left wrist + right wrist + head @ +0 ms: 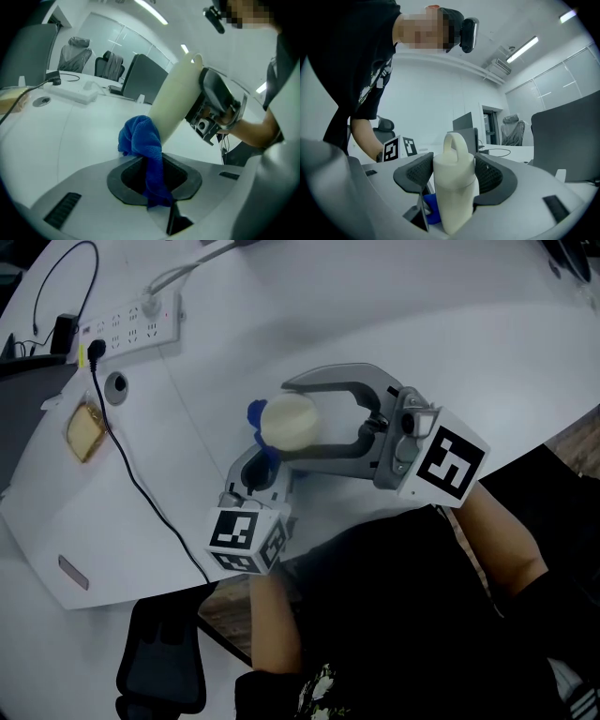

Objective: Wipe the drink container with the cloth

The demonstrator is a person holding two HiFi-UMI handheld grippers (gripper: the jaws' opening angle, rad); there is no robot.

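Observation:
A cream drink container with a loop handle on its lid is held above the white table, tilted. My right gripper is shut on its body, one jaw on each side. My left gripper is shut on a blue cloth, whose bunched end presses against the container's lower side. In the head view the cloth shows just left of the container, with the left gripper below it. A bit of blue cloth also shows under the container in the right gripper view.
A white power strip with a black cable lies at the table's left. A round cable port and a yellowish packet sit near it. Office chairs stand beyond the table, and another chair is below the table edge.

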